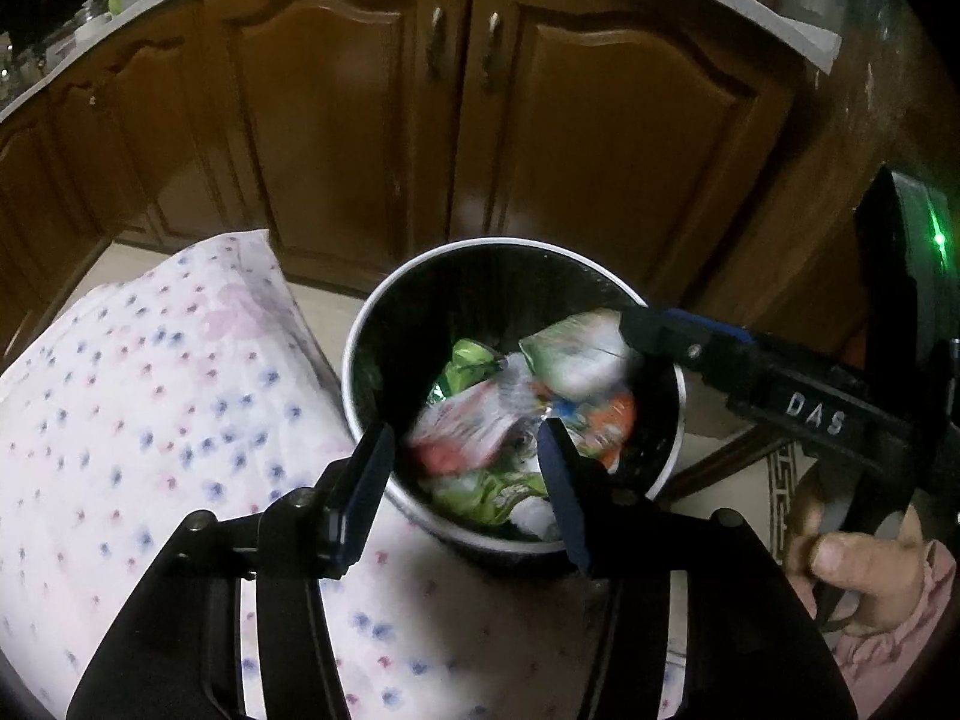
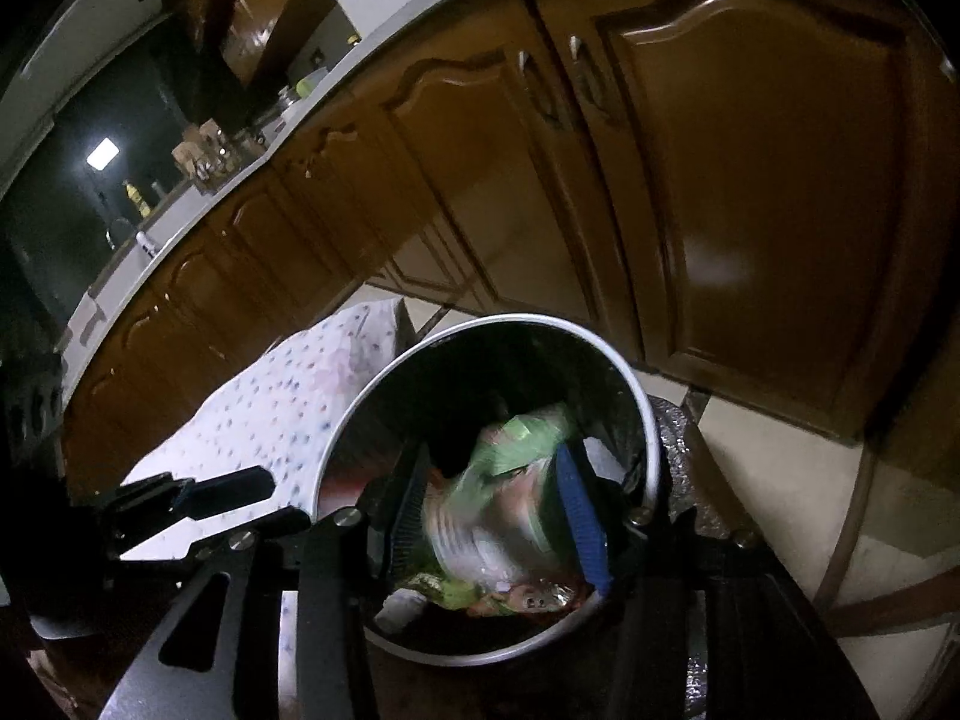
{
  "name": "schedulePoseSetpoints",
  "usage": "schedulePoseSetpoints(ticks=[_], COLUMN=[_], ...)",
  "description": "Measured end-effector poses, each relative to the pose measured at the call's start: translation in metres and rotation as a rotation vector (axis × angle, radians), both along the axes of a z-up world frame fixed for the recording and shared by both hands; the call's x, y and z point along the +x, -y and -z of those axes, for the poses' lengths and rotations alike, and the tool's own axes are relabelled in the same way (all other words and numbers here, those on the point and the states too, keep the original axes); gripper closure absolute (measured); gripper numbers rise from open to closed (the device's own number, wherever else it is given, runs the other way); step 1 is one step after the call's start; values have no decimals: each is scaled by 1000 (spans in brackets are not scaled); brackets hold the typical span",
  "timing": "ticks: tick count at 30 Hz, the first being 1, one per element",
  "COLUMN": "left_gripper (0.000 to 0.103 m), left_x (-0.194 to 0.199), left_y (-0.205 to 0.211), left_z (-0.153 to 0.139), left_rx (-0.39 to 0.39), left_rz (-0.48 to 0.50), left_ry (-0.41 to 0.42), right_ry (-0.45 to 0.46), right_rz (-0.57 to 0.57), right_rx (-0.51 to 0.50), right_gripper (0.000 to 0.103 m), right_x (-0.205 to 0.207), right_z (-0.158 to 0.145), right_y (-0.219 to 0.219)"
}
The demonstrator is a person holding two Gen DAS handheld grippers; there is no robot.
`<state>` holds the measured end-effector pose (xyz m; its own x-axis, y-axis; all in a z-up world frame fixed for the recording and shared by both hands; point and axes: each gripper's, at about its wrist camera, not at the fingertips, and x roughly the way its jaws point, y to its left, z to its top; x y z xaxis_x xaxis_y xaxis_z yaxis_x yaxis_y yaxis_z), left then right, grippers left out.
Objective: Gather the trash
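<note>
- Bin: round, pale rim, dark inside, standing on the floor in front of the brown cabinets; a flowered cloth lies to its left, touching or just beside the rim.
- Trash: crumpled wrappers lie inside the bin, a mix of green, white and red-orange packets.
- Left tongs: spread, held over the near rim of the bin and pointing steeply down into it. A blurred white-and-red wrapper shows in the gap, but neither pad is seen pressing on it; it reads as loose, either dropping or already lying on the pile.
- Right tongs: spread, tips inside the bin mouth. A green-and-white wrapper sits between the fingers. Blur hides whether the pads bear on it; no firm pinch is visible.
- Key relation: the trash lies directly below and ahead of both tongs, inside the rim. In the left view the right tongs enter from the right over the far-right rim; the left tongs stand at the near rim.
- Long axis: the green-and-white wrapper runs roughly from the near side toward the far side, along the fingers of the right tongs. Which way it points cannot be told; it is crumpled.
- Judgement: deposit is at its end; the next move calls for lifting both tongs straight up, clear of the rim.
</note>
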<state>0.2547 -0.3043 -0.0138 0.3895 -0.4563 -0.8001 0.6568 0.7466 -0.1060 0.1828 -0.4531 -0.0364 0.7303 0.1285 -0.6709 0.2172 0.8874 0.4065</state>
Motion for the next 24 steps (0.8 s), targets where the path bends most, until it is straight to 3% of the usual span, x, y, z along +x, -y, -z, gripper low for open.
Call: schedulePoseSetpoints(ticks=[5, 9, 18, 20, 23, 24], left_gripper=[51, 39, 37, 37, 36, 31], left_x=[-10, -27, -67, -76, -99, -106], left_y=[-31, -68, -137, -146, -163, -167], left_z=[-6, -7, 5, 1, -20, -26], left_rx=[-51, -118, -174, -189, -224, -232], left_rz=[-59, -142, -272, -290, -310, -313], left_ry=[29, 55, 65, 92, 215, 248], right_ry=[44, 110, 168, 182, 216, 227], right_rz=[17, 40, 47, 37, 12, 7], right_rx=[-24, -24, -11, -21, -81, -101], right_gripper=[49, 27, 23, 20, 18, 17], right_x=[-18, -42, -86, -94, -105, -107], right_z=[-12, -20, -22, -25, -38, -44], right_y=[-5, -16, -63, -77, -99, -105])
